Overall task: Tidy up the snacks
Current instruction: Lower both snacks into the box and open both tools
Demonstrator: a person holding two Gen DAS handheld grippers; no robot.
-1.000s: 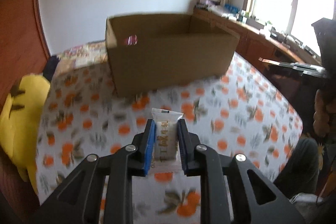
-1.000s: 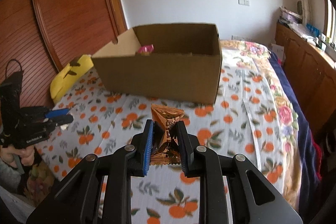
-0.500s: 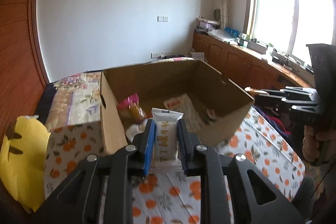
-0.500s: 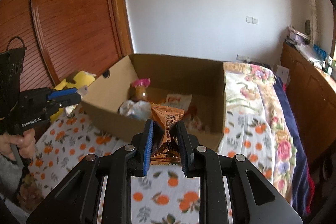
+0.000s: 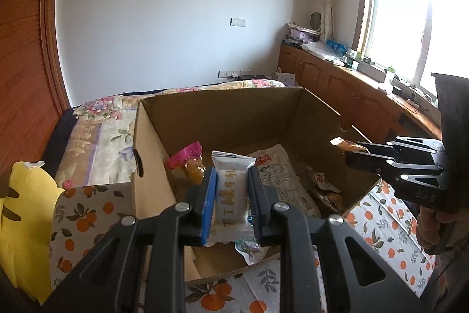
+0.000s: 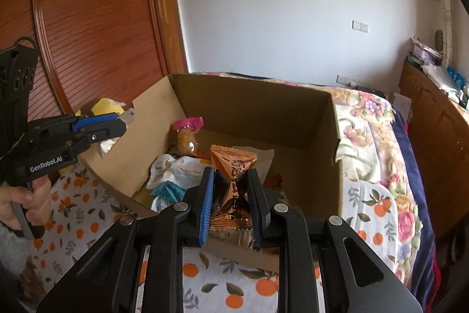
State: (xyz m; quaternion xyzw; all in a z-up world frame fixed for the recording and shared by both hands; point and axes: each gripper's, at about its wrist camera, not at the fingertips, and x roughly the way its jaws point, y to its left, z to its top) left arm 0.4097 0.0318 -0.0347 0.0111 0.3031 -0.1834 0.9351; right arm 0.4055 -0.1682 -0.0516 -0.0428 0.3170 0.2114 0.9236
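Left wrist view: my left gripper (image 5: 231,204) is pinching a white packet (image 5: 231,195), upright between the blue pads, gold print facing me. It hangs over the near part of the open box (image 5: 222,110). Inside the box, at 11 o'clock from the packet, there's a pink-topped snack (image 5: 189,159); at 2 o'clock a big flat white bag (image 5: 281,175) lies on the floor, and more wrappers sit at 3 o'clock near the right wall. A small bluish wrapper (image 5: 247,248) peeks out just under the packet at 6 o'clock. My right gripper (image 5: 351,156) comes in from 3 o'clock over the box's right wall, with an orange wrapper tip showing at its fingertips. The box sits on an orange-print sheet (image 5: 381,222); a yellow plush (image 5: 23,222) is at 9 o'clock.

Right wrist view: right gripper (image 6: 230,195) is clamped on a copper packet (image 6: 233,181), crumpled between the pads, over the near wall of the box (image 6: 252,110). In the box, the pink-topped snack (image 6: 187,134) is at 11 o'clock, a white pouch (image 6: 176,169) at 9 o'clock, and a teal wrapper (image 6: 165,191) just below that. The left gripper (image 6: 120,125) enters from 9 o'clock over the left wall, the white packet (image 6: 112,144) squeezed in its fingers. The sheet (image 6: 234,283) runs under the box.
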